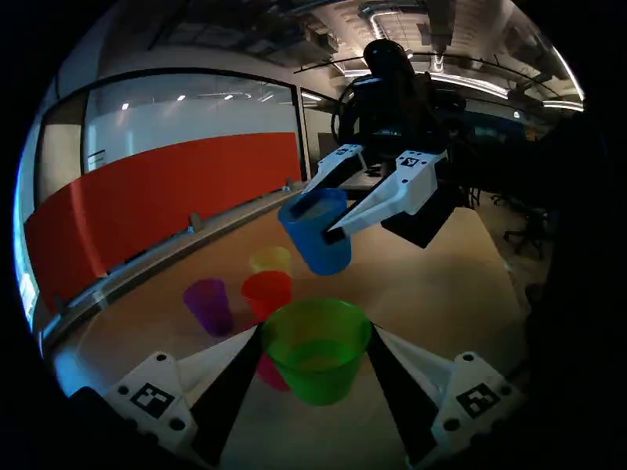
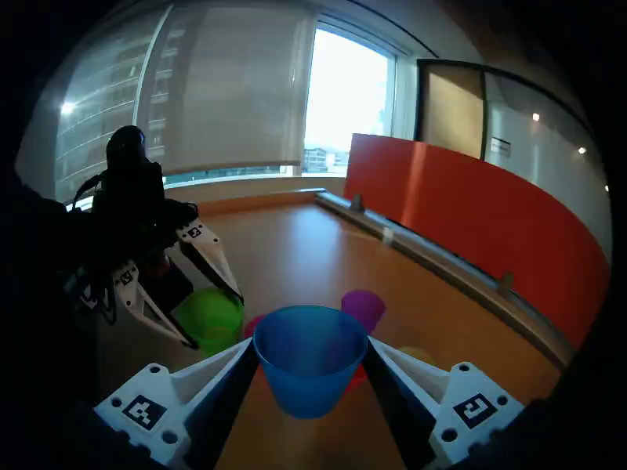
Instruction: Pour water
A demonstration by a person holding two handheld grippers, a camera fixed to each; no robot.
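In the left gripper view my left gripper (image 1: 316, 333) is shut on a translucent green cup (image 1: 317, 360), held upright above the table. Farther off and higher, my right gripper (image 1: 313, 221) is shut on a blue cup (image 1: 317, 235) that leans slightly. In the right gripper view the blue cup (image 2: 311, 368) sits between the fingers of my right gripper (image 2: 310, 345), rim towards the camera. The left gripper (image 2: 212, 319) holds the green cup (image 2: 210, 317) lower left of it. I cannot tell whether either cup holds water.
Purple (image 1: 210, 305), red (image 1: 266, 292) and yellow (image 1: 272, 258) cups stand on the wooden table (image 1: 439, 298), with a pink cup (image 1: 270, 374) partly behind the green one. A red wall panel (image 1: 157, 196) runs along the table's far edge. Office chairs (image 1: 525, 227) stand at the right.
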